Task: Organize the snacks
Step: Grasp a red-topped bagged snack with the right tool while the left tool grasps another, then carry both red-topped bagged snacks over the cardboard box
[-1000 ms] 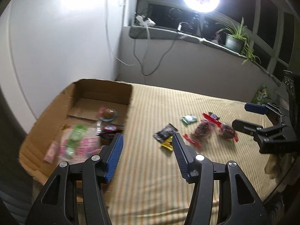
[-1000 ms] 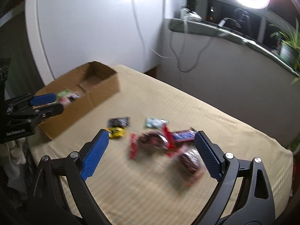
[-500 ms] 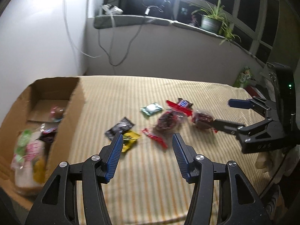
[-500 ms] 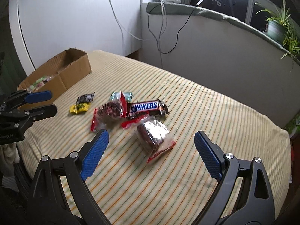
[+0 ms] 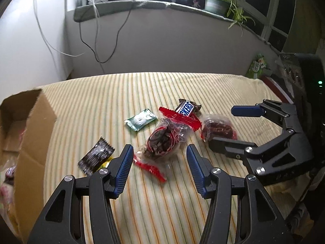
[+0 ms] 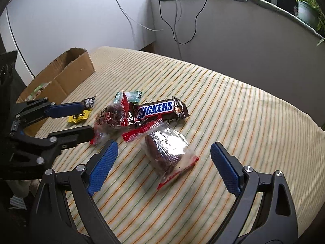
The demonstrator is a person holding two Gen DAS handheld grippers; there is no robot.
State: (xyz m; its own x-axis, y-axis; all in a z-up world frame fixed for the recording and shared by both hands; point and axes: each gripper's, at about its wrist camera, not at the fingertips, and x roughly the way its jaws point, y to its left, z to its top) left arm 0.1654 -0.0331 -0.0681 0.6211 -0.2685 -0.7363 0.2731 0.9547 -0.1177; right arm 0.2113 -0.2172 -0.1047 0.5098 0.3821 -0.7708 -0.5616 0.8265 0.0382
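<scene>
Left tongs point(image 5: 159, 162) swung away from cardboard box point(image 5: 30, 142) at bed's left edge, now low over clear cake packet point(image 5: 164, 138) mid-bed, open, empty. Right tongs point(image 6: 162, 162) dropped too, wide open over second packet point(image 6: 168, 152). Double pick-up likely next.

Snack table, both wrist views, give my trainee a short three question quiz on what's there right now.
1. True or false: the Snickers bar lies inside the cardboard box.
2. Which wrapper lies partly under the black wrapper? A) yellow B) green C) blue
3. Fill in: the jaws of the left gripper and of the right gripper both stand ____.

Key: 1 false, it lies on the striped cloth. 2 A, the yellow wrapper. 3 open, nothing gripped.
</scene>
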